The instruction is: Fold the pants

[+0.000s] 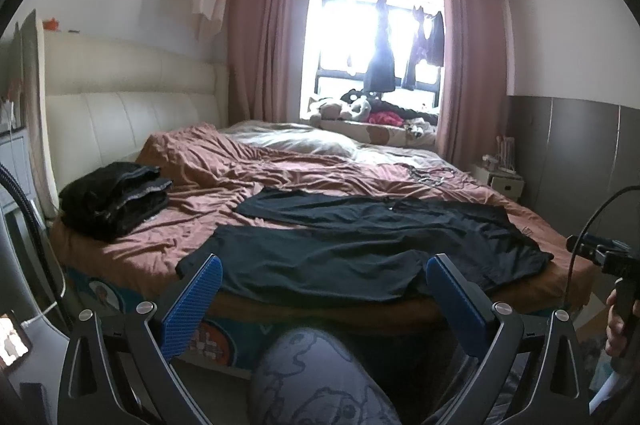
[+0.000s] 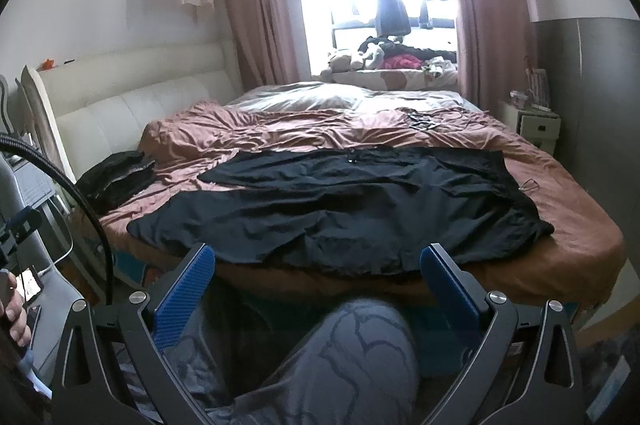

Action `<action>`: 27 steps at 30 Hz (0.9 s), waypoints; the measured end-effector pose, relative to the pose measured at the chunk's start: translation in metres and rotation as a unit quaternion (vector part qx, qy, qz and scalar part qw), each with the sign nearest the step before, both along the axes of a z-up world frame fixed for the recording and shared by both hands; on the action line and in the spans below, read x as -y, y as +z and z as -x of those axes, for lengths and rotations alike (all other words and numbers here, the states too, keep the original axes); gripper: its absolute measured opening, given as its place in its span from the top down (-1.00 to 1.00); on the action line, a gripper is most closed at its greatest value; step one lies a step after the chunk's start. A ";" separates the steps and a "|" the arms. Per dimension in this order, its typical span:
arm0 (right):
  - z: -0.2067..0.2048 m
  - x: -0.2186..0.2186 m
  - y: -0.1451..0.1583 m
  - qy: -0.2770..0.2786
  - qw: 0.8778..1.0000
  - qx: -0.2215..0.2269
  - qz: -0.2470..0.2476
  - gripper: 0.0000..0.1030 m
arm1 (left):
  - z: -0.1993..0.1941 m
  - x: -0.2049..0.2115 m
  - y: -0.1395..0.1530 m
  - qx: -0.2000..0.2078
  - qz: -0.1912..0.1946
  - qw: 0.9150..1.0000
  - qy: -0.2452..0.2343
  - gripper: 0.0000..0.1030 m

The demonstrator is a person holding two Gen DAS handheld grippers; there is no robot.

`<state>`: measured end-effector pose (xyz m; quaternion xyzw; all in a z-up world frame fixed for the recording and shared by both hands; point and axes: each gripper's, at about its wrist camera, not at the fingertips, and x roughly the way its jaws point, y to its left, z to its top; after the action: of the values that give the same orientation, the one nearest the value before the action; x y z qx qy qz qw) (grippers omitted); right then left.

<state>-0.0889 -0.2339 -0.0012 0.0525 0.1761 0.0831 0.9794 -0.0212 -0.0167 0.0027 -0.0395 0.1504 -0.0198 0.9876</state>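
Observation:
Black pants (image 1: 360,237) (image 2: 352,197) lie spread flat across the near part of the bed, waist to the right and both legs running left. My left gripper (image 1: 322,261) is open, its blue fingers held apart just short of the bed's near edge, with nothing between them. My right gripper (image 2: 318,251) is open too, hanging in front of the pants' near hem and not touching the cloth. A person's knee in grey printed trousers (image 1: 316,377) (image 2: 360,345) sits below both grippers.
The bed has a rumpled rust-brown sheet (image 1: 248,169) (image 2: 280,125) and a cream padded headboard (image 1: 132,105). A stack of folded dark clothes (image 1: 116,197) (image 2: 116,173) rests at the left. A nightstand (image 2: 536,125) stands at the right; the window sill (image 1: 376,113) holds clutter.

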 end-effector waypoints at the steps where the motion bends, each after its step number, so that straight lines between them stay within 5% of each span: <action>1: -0.002 0.001 -0.001 0.000 1.000 -0.002 0.000 -1.00 | -0.003 0.000 -0.001 -0.001 0.000 1.000 0.001 -1.00; 19: -0.062 0.015 -0.008 -0.031 0.999 -0.040 -0.006 -1.00 | -0.087 -0.013 -0.028 -0.095 -0.010 0.995 -0.030 -1.00; 27: -0.092 0.019 -0.019 -0.048 0.997 -0.067 0.003 -1.00 | -0.124 0.002 -0.052 -0.148 -0.053 0.986 -0.051 -1.00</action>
<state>0.0033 -0.2527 -0.0201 0.0634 0.2386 0.0319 0.9685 0.1027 -0.0184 -0.0489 0.0178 0.2972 -0.0560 0.9530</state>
